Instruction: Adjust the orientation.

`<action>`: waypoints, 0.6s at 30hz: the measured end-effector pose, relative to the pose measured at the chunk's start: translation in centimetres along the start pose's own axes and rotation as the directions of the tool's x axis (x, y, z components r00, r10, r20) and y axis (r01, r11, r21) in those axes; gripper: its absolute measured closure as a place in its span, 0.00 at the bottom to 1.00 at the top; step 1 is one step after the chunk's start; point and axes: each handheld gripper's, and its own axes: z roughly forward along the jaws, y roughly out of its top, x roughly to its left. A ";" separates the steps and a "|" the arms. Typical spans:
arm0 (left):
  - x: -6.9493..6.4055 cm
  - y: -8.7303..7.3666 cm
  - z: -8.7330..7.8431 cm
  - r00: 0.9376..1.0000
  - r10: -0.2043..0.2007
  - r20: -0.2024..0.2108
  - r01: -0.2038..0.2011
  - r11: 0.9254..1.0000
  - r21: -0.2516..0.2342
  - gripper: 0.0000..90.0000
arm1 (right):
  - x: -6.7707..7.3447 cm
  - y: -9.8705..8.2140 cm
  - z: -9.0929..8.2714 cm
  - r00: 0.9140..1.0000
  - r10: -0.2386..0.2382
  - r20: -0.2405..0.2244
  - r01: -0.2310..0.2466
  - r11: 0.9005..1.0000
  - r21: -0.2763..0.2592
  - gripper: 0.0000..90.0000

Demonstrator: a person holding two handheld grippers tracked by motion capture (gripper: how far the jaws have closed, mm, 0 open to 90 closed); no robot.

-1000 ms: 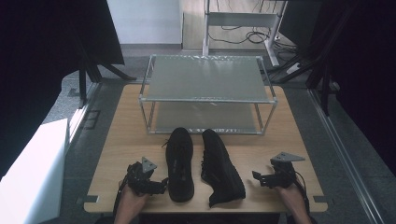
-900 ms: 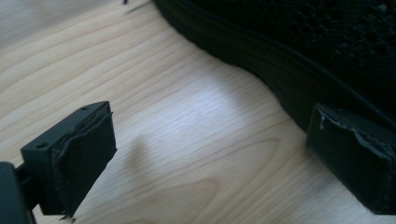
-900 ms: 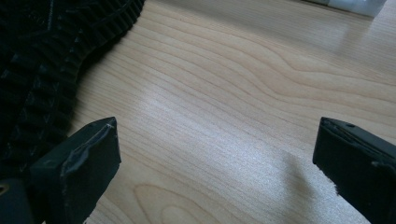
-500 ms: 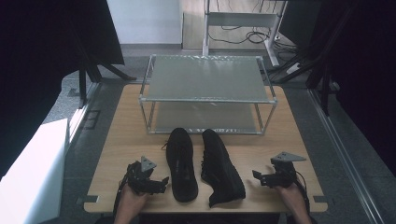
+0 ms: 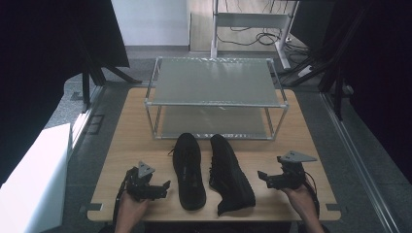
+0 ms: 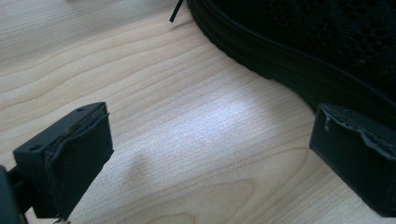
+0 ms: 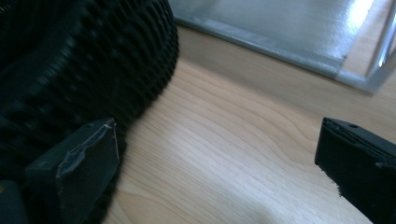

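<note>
Shoes: left shoe (image 5: 189,170) and right shoe (image 5: 229,172) lie side by side near the surface's (image 5: 301,126) front edge.
Left tongs (image 5: 158,190): released, just beside left shoe.
Right tongs (image 5: 266,177): released, beside right shoe.
Rack (image 5: 214,97): behind shoes.

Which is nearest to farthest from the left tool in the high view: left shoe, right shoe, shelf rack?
From the left tool:
1. Left shoe, just beside it toward the table's middle.
2. Right shoe, one over, beyond the left shoe.
3. Shelf rack, at the far side of the table.
</note>
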 end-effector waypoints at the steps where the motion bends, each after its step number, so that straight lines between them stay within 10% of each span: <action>1: 0.0 0.0 0.0 1.000 0.000 -0.002 0.000 1.000 0.000 0.00 | 0.2 0.2 0.0 1.000 0.001 -0.004 -0.001 1.000 -0.001 0.00; 18: 0.0 0.2 0.0 1.000 -0.013 -0.009 0.014 0.999 0.032 0.00 | 6.1 4.1 3.3 0.987 -0.105 -0.122 0.108 0.994 0.023 0.00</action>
